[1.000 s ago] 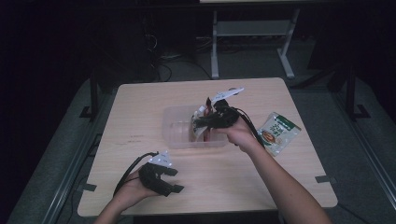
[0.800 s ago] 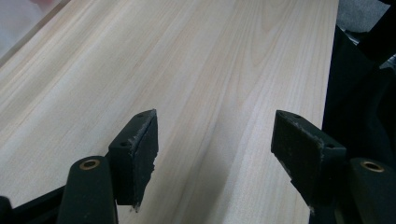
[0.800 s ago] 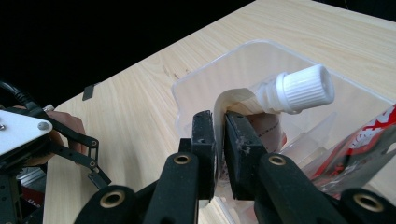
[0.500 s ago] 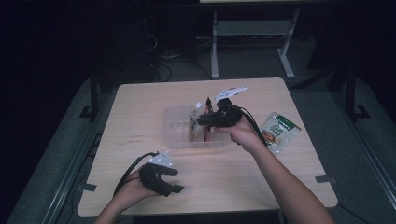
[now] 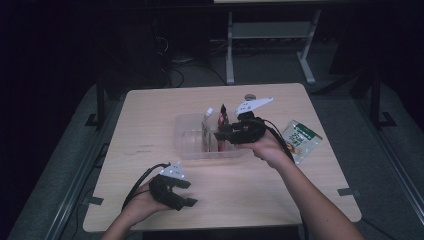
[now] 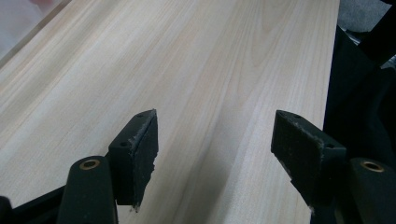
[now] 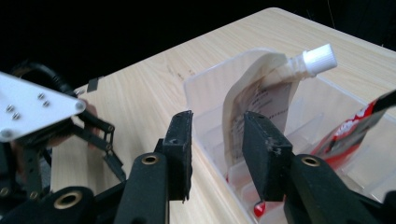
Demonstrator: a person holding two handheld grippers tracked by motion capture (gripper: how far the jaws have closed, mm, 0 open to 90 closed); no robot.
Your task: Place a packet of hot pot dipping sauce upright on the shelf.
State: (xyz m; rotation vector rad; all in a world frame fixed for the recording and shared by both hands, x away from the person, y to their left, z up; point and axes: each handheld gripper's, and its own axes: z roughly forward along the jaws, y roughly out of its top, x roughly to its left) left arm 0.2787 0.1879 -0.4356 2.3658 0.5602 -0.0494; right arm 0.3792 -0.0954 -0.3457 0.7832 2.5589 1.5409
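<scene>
Step in hand reads as letting go of the spouted pouch (image 7: 261,107) after standing it in the clear plastic bin (image 5: 192,142). Right gripper (image 7: 215,140) jaws just been opening, now part-way open, nothing clamped; pouch edge sits in the gap between the pads, just behind them, centre of the right gripper view, white cap up at upper right. To finish cleanly: open a touch wider before backing out, pull straight back along the jaw line, avoid dragging a pad across the pouch face or it likely tips out of its slot. Watch the near bin wall, lower centre of that view, close under the jaws. Red-and-black pouch (image 7: 355,128) at right edge of the same view, standing in the bin beside the first, apart from the jaws. In the high view, bin mid-frame, right gripper (image 5: 220,136) at its right side. Green snack packet (image 5: 300,140) lies flat on the table (image 5: 150,115) right of the hand, probably next. Left gripper (image 6: 215,140) wide open, empty, over bare wood; lower left of the high view (image 5: 186,199), well apart from the bin.
</scene>
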